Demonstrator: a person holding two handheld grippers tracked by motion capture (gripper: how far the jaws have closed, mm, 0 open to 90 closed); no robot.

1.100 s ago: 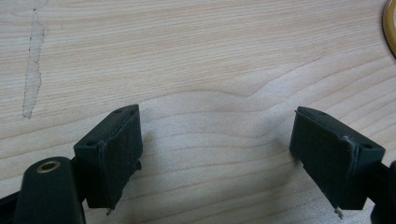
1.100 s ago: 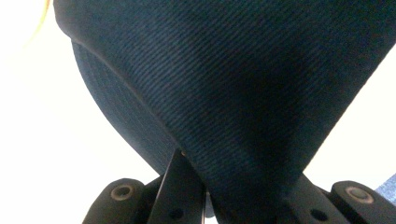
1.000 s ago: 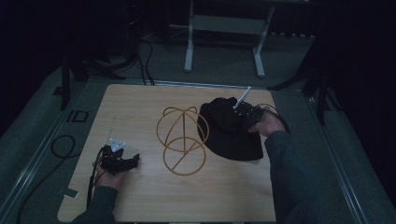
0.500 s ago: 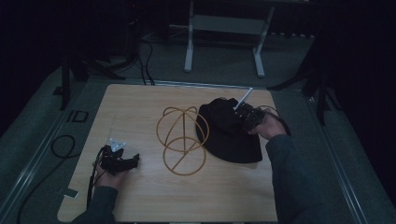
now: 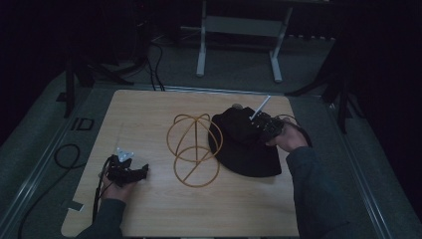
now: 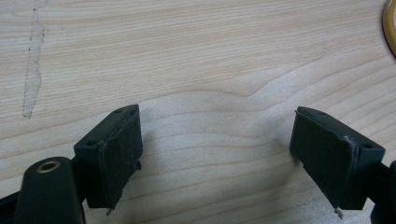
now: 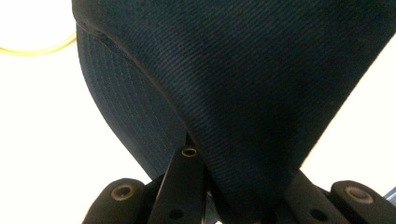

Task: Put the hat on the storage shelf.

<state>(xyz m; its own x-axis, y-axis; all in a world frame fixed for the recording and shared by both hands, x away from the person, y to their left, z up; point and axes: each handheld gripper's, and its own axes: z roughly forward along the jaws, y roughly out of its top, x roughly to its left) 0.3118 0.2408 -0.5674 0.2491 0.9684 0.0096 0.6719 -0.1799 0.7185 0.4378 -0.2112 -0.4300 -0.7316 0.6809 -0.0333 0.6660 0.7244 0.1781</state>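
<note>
**Right gripper pinches a dark cap beside a wire stand; left gripper rests open on the table**

In the high view, a light wooden table (image 5: pixel 149 114) stands in a dim room. Near its middle sits a gold wire stand (image 5: pixel 193 149), made of thin hoops: a flat ring on the tabletop and arched loops rising from it. Just to the right of the stand lies a black cap (image 5: pixel 244 149), its brim spread low on the wood and its crown bunched upward. The right gripper (image 5: pixel 261 127) sits at the top of that bunched crown, held by the person's right hand (image 5: pixel 286 139), with a pale rod sticking up from it. At the near left of the table, well apart from the cap, the left gripper (image 5: pixel 130 172) rests low over the wood in the left hand (image 5: pixel 117 186), its cable trailing off toward the table edge.

In the left gripper view, the left gripper (image 6: pixel 217 154) has its two black jaws spread wide with bare wood grain between them; it grasps nothing. A sliver of the gold wire stand (image 6: pixel 391 25) shows at the top right corner, and a pale scuff mark (image 6: pixel 32 70) runs down the wood at the left.

In the right gripper view, the right gripper (image 7: pixel 233 186) is clenched on a fold of the cap (image 7: pixel 243 84), whose dark twill cloth rises out of the jaws and fans wide above them. A stitched seam (image 7: pixel 116 46) crosses the cloth at the left, and a thin curve of the gold wire stand (image 7: pixel 37 49) shows beyond it against the bright tabletop
</note>
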